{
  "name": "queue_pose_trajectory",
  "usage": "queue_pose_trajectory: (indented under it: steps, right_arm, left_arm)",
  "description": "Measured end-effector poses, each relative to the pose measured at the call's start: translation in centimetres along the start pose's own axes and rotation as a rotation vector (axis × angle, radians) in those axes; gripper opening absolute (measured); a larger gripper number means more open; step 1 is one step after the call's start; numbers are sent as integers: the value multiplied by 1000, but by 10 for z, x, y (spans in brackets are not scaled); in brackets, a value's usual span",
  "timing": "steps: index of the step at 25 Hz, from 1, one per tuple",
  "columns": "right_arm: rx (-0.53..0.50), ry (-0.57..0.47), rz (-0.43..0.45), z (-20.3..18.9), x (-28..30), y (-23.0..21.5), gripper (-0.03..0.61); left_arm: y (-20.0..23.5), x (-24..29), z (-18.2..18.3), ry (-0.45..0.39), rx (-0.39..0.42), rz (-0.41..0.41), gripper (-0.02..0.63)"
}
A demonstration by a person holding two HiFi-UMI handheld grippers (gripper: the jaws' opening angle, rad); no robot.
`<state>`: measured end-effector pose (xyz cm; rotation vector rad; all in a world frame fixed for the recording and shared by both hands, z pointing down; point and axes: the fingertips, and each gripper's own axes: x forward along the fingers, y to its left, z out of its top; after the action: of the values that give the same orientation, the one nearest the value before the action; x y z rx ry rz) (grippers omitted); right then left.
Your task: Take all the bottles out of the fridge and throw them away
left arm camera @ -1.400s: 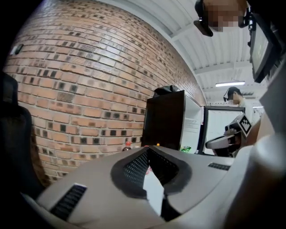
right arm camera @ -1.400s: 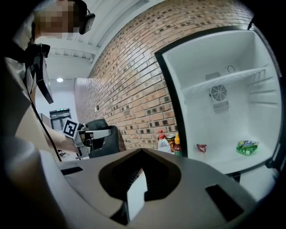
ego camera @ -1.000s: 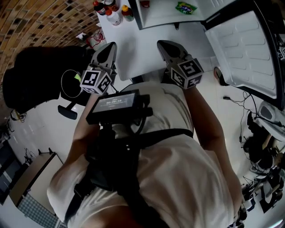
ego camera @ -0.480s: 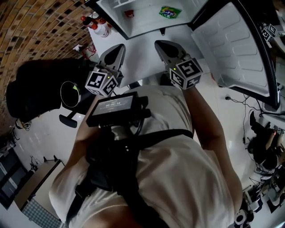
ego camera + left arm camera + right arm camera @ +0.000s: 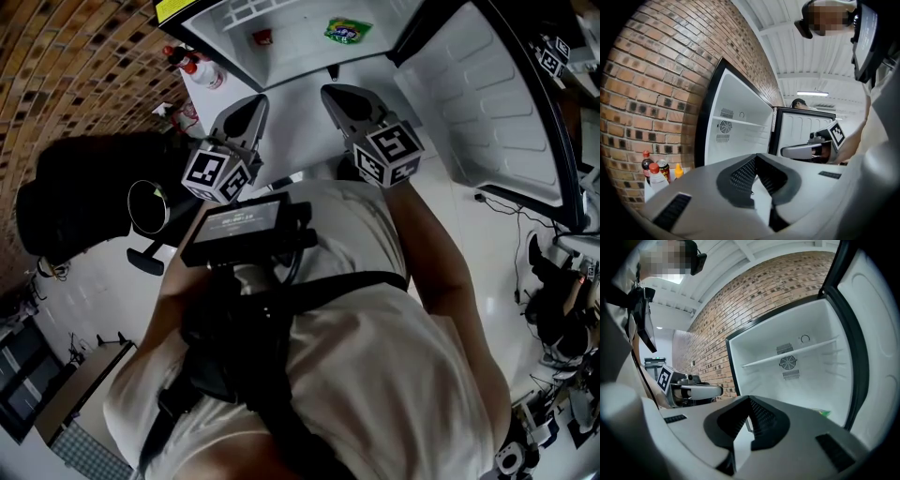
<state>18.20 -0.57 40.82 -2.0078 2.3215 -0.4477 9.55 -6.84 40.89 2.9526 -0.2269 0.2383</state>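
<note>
The open fridge (image 5: pixel 281 42) stands ahead; inside I see only a green packet (image 5: pixel 348 30) and a small red item (image 5: pixel 262 37). Several bottles (image 5: pixel 192 66) stand on a white surface left of the fridge, against the brick wall. In the left gripper view they show as a dark bottle (image 5: pixel 646 165), a clear red-capped bottle (image 5: pixel 655 177) and a yellow-capped one (image 5: pixel 678 171). My left gripper (image 5: pixel 246 111) and right gripper (image 5: pixel 339 97) point side by side at the fridge, both shut and empty. The right gripper view shows a bare shelf (image 5: pixel 787 355) and the green packet (image 5: pixel 824 413).
The fridge door (image 5: pixel 487 103) swings open at the right. A black bulky bag (image 5: pixel 75 197) lies on the floor at the left, near a round ring (image 5: pixel 148 206). Cables and shoes (image 5: pixel 553 300) lie at the right. A small can (image 5: pixel 663 169) stands among the bottles.
Both grippers have moved forward towards the fridge, the left one also closing in beside the right. More of the fridge's inside now shows, and the bottles have slid towards the upper left.
</note>
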Motion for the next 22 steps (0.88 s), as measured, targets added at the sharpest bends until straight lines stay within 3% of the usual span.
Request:
queue_pose_trajectory:
  steps: [7,15,22]
  right_arm:
    - [7,-6,0,0,-1,-6,-8]
    - [39,-17,-29,-5,-10,-19,-8]
    - [67,-16,-51,-10,-21,-37,-8]
  left_arm:
    - [4,8,-1,-2,-37,29,0]
    - [0,28,-6,47,-16,-8,2]
    - [-13,63,-14,113,69,-60,6]
